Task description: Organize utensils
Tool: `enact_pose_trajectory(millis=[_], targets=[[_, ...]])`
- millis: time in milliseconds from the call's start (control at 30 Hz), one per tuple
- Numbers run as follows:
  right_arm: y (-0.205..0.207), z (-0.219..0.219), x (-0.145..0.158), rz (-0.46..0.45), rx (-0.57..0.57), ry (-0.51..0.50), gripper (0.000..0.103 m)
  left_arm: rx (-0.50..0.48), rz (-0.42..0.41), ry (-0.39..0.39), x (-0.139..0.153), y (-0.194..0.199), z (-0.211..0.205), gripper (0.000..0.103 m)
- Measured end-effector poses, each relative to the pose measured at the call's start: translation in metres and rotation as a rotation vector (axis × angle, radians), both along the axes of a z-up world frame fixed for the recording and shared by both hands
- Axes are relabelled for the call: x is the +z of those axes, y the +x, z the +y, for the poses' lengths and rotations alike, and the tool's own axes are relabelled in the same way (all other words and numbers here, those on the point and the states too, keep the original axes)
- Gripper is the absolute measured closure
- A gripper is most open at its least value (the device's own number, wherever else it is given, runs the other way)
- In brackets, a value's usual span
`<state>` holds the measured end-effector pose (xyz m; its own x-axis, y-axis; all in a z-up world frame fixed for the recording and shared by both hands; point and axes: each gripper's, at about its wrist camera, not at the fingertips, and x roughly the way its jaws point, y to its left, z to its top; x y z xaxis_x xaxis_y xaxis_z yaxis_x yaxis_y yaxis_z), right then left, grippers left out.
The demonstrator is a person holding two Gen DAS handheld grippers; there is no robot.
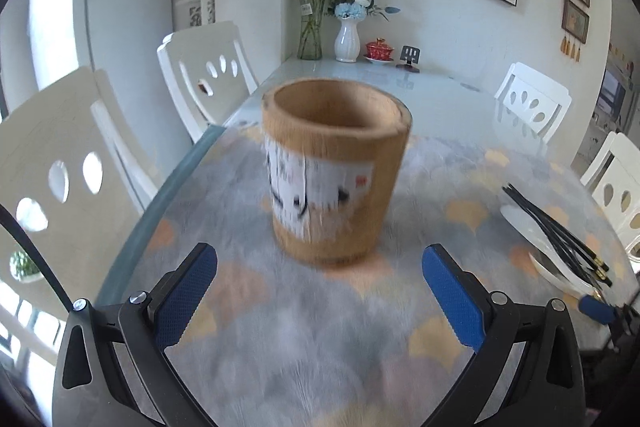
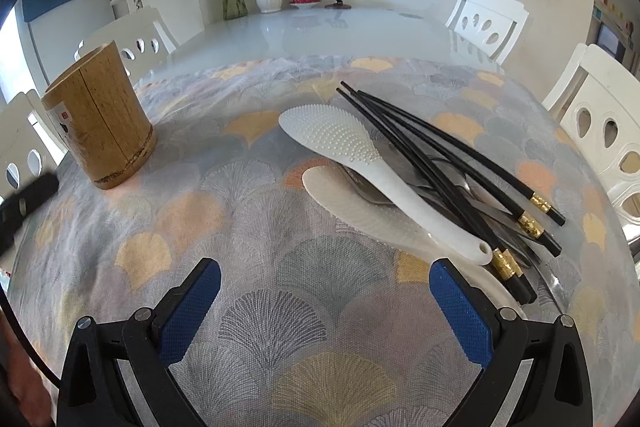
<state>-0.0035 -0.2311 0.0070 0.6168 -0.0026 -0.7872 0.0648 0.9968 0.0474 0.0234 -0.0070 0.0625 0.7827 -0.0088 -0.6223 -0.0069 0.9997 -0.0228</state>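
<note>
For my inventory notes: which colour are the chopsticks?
Black chopsticks with gold bands, clearest in the right wrist view.

**Blurred, buried, cropped**

Smeared by motion: bamboo holder [image 1: 336,171], label unreadable. Half-buried under rice paddles [image 2: 360,163] and black chopsticks [image 2: 448,167]: metal spoons [image 2: 372,193], number unclear. Cropped at left edge of right wrist view: blurred dark object [image 2: 24,205], unidentifiable.
</note>
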Motion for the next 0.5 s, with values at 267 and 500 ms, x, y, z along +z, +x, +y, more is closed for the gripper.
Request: enact_pose_trajectory(millis=[267,500], targets=[[0.005,-0.003,-0.004,0.026,-0.020,0.011,0.000,0.016,0.060,-0.006,-0.022,0.034,0.002,0.000],[-0.002,0.013,0.001,0.014,0.057,-0.032,0.000,0.001,0.177,-0.005,-0.031,0.009,-0.002,0.000]])
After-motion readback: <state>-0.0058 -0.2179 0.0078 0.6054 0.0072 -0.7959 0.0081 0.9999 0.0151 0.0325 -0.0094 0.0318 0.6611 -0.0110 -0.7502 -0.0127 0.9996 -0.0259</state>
